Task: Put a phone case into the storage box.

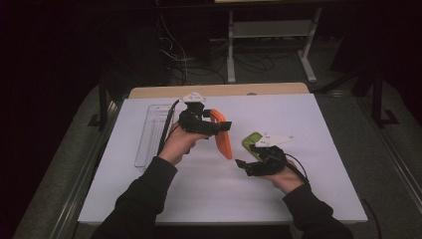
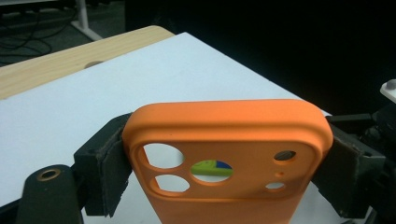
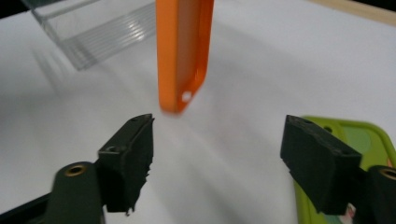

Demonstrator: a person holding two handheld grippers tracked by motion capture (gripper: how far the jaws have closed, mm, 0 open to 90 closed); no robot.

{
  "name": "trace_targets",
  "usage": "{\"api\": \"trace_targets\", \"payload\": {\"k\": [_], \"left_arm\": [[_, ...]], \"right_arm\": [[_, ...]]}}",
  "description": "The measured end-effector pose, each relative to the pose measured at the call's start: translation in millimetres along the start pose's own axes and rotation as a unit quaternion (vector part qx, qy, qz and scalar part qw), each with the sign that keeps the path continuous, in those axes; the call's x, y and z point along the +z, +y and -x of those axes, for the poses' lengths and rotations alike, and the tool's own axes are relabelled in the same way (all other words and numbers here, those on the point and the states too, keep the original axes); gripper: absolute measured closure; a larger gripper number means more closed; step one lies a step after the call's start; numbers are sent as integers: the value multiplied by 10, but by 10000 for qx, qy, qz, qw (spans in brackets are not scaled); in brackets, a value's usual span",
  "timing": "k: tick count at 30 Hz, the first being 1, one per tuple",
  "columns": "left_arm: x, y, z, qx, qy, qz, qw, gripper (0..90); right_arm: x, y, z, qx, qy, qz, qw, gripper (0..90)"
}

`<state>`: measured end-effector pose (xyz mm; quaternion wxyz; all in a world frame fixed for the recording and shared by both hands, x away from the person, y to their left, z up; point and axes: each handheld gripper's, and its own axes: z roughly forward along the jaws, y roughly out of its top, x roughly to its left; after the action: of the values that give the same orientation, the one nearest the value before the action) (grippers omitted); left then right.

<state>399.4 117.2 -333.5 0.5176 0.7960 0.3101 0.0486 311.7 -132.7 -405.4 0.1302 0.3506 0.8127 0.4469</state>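
While your left tool (image 1: 225, 125) clamps the orange phone case (image 2: 229, 154) across its camera end, that case hangs upright above the white bench (image 1: 199, 199); your right tool (image 3: 217, 163) stands open with nothing between its pads, just beside the green case (image 3: 355, 135) lying flat

We see an orange phone case (image 1: 222, 135) held upright above the white tabletop (image 1: 199, 199), camera cutouts uppermost, its lower corner clear.
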Motion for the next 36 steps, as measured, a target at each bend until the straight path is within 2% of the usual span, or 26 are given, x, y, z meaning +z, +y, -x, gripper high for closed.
{"api": "trace_targets", "payload": {"k": [5,11,17,21,24,29,36], "left_arm": [[-110,73,-41,69,150,-16,9999,155],[-247,151,-102,181,324,-77,9993,155],[-398,225,-201,213,543,-95,9983,155],[-496,271,-246,232,654,-73,9976,155],[-554,298,-291,285,774,-110,9965,155],[-635,345,-371,216,950,-74,9952,155],[-749,426,-500,245,1318,-142,9909,155]], "right_arm": [[-81,-112,49,-56,9,-178,9998,130],[-207,-244,113,-57,-52,-247,9997,102],[-322,-365,177,-32,-92,-277,9996,23],[-365,-447,206,-24,-163,-366,9992,9],[-405,-500,219,2,-188,-411,9990,9],[-454,-568,226,3,-234,-464,9986,9],[-516,-649,247,38,-314,-560,9979,8]]}}
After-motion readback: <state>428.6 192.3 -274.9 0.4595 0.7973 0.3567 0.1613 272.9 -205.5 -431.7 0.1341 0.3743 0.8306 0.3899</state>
